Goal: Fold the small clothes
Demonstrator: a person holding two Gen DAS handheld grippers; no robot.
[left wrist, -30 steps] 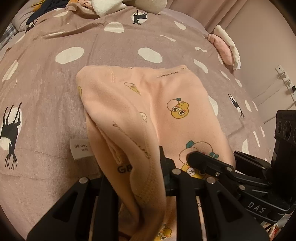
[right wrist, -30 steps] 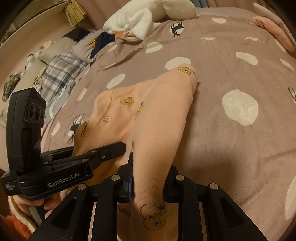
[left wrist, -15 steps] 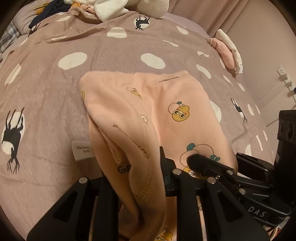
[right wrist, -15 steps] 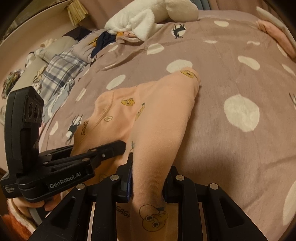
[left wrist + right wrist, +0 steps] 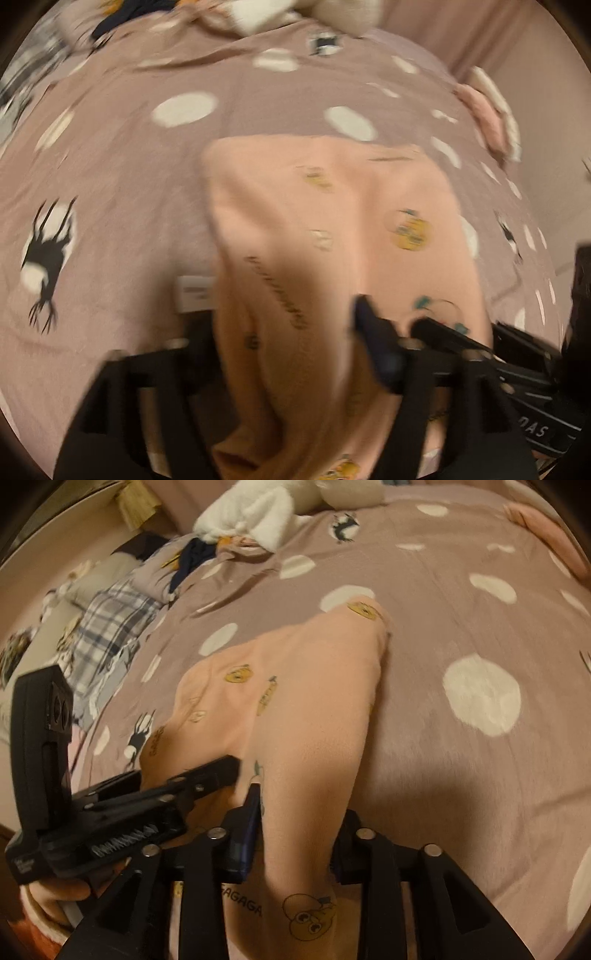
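A small peach garment (image 5: 351, 229) with yellow duck prints lies on the mauve spotted bedspread (image 5: 129, 177); its far edge rests flat and its near edge is lifted. My left gripper (image 5: 291, 350) is shut on the garment's near left edge; the view is blurred. My right gripper (image 5: 299, 812) is shut on the near right edge of the garment (image 5: 314, 701). The left gripper (image 5: 207, 775) shows in the right wrist view, close beside the right one. A white size label (image 5: 195, 295) hangs out at the left.
A heap of white, navy and plaid clothes (image 5: 258, 520) lies at the far end of the bed. A pink and white folded item (image 5: 491, 110) sits at the far right edge. Pink curtain and wall stand beyond the bed.
Both grippers have moved forward over the bed with the garment's near edge held. The left wrist view is now motion-blurred, and more of the garment hangs over the fingers.
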